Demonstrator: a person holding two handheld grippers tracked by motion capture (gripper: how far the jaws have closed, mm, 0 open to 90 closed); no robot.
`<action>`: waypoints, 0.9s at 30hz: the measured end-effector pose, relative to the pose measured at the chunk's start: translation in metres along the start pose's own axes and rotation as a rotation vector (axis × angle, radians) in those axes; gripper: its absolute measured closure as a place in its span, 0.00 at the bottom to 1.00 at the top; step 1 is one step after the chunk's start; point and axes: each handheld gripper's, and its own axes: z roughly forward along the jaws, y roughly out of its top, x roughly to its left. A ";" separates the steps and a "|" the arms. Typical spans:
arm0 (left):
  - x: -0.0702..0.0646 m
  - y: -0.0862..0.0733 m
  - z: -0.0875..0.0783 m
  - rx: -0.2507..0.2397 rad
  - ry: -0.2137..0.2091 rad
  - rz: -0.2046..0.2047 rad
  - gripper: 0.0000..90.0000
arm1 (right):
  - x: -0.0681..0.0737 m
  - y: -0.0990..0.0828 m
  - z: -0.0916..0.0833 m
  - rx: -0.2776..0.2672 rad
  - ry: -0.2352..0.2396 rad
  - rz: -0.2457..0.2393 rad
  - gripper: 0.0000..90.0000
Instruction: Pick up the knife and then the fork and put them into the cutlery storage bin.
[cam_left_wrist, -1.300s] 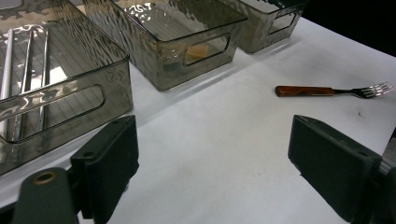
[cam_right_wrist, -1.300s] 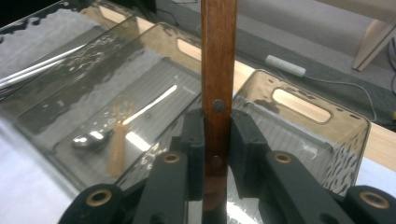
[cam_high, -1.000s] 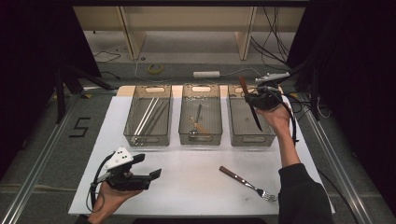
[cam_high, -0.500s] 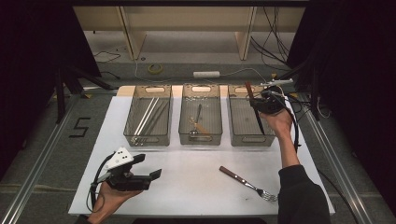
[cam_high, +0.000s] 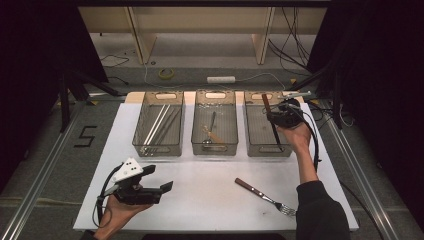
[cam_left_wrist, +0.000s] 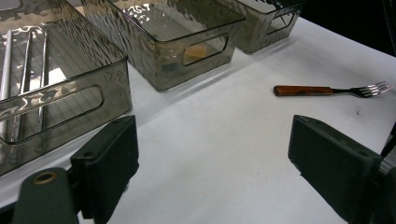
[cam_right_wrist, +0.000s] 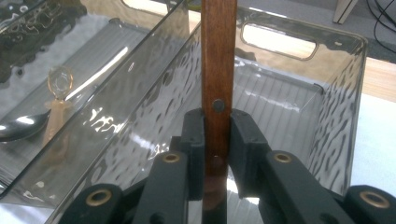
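High view
Right tongs (cam_high: 276, 119): over the right bin (cam_high: 255, 142), clamped on a wooden-handled utensil (cam_high: 270, 122).
Utensil: handle end up and toward the far side, dark lower end slanting down into the right bin; which kind of cutlery it is cannot be told.
Left tongs (cam_high: 159, 179): jaws apart, nothing between them, held above the near left part of the table (cam_high: 210, 200).
Bins: three clear ones in a row at the far side of the table.
Left bin (cam_high: 159, 127): long metal rods lie inside.
Middle bin (cam_high: 215, 127): holds a spoon (cam_high: 211, 131).
Fork (cam_high: 264, 195): on the table near the person's right sleeve, well apart from both tongs.

Left gripper view
Left tongs (cam_left_wrist: 212, 168): wide apart over bare table (cam_left_wrist: 219, 140).
Fork (cam_left_wrist: 329, 89): wooden handle, tines pointing right, lying beyond the jaws.
Left bin (cam_left_wrist: 60, 98): just past the left jaw.

Right gripper view
Right tongs (cam_right_wrist: 217, 140): pads pressed on both sides of the utensil's (cam_right_wrist: 218, 70) wooden handle, just below a rivet.
Right bin (cam_right_wrist: 299, 88): directly behind the handle.
Spoon (cam_right_wrist: 32, 123): seen through the wall, in the next bin.
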 end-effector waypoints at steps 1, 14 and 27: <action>0.000 0.000 0.000 0.000 0.000 0.000 0.17 | 0.001 -0.001 0.001 0.001 0.000 0.001 0.86; -0.001 0.000 0.000 0.000 -0.001 -0.001 0.17 | 0.002 -0.005 0.008 0.021 -0.029 -0.002 0.86; -0.001 0.000 0.000 0.000 -0.001 -0.001 0.17 | 0.005 -0.008 0.015 0.059 -0.004 0.017 0.74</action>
